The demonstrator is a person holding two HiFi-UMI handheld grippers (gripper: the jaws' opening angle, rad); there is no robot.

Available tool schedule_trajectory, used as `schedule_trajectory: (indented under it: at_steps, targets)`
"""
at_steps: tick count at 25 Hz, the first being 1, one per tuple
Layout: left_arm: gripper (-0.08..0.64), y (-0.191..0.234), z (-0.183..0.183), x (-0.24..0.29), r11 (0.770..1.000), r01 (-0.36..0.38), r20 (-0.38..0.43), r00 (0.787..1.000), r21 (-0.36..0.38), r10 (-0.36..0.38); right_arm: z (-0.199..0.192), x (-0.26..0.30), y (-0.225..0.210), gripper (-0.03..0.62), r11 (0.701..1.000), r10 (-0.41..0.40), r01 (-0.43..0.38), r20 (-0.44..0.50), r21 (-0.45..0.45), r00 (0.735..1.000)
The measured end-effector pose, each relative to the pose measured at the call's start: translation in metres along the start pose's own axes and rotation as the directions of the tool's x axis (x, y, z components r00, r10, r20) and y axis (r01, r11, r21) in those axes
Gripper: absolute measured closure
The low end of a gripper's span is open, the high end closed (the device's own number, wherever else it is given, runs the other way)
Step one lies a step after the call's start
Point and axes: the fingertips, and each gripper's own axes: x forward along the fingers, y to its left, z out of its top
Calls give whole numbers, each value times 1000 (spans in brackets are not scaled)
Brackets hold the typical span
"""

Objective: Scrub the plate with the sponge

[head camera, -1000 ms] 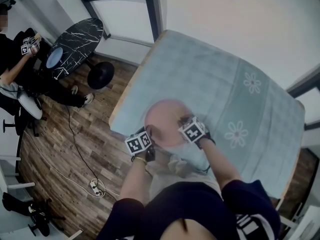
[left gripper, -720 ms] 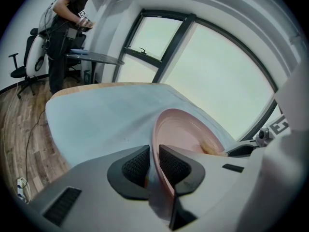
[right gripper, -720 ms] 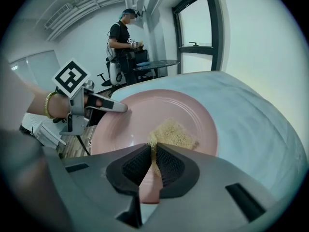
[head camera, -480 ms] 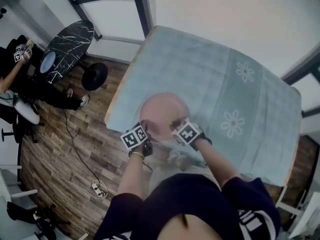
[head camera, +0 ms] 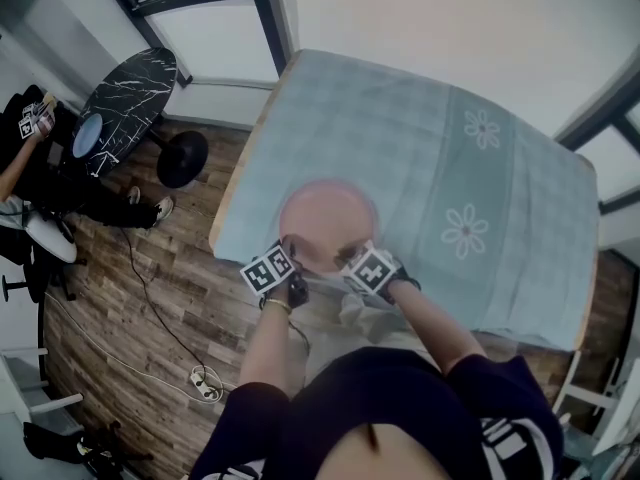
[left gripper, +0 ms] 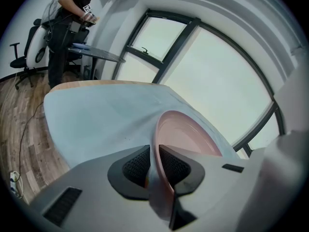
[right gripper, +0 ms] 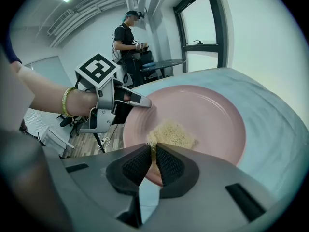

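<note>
My left hand-held gripper [left gripper: 154, 166] clamps the round pink plate [left gripper: 186, 134]. My right hand-held gripper [right gripper: 153, 166] pinches the coarse tan sponge [right gripper: 173, 133], which I should press flat.

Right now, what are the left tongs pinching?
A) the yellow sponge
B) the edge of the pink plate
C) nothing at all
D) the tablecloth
B: the left gripper view shows the left tongs clamped on the rim of the pink plate, while the right tongs hold the sponge.
</note>
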Motion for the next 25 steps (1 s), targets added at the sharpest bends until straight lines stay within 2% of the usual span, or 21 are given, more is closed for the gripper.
schedule_trajectory:
  at_steps: [5,8,10,15,18,21,25]
  targets:
    - [495,1,1,2,1000,15,-14,1000,-6,-15,1,-1,10,555,999,-9,7,35,35,999]
    - [495,0,1,2,1000,20,-19,1000,-7,-21,5,-5,10,555,997,-59,57,55,44,997]
    - [495,0,1,2,1000,21,-24,999,-1,-22,13,-11,9,555,994,-102,98,100,49,990]
    - [495,-3,1,2,998,59,-22,998,-22,-59,24,-28,12,555,980,-182,160,205,121,962]
    - [438,-6,3,-2,997,70,-4,997,-38,-71,25,-40,16,555,970,-222,189,248,150,943]
    - [362,-5,7,-9,999,44,22,999,-11,-44,26,-52,16,555,958,-268,223,280,183,922]
    - [353,-9,9,-24,999,47,49,998,20,-48,27,-67,17,555,936,-320,246,318,253,892]
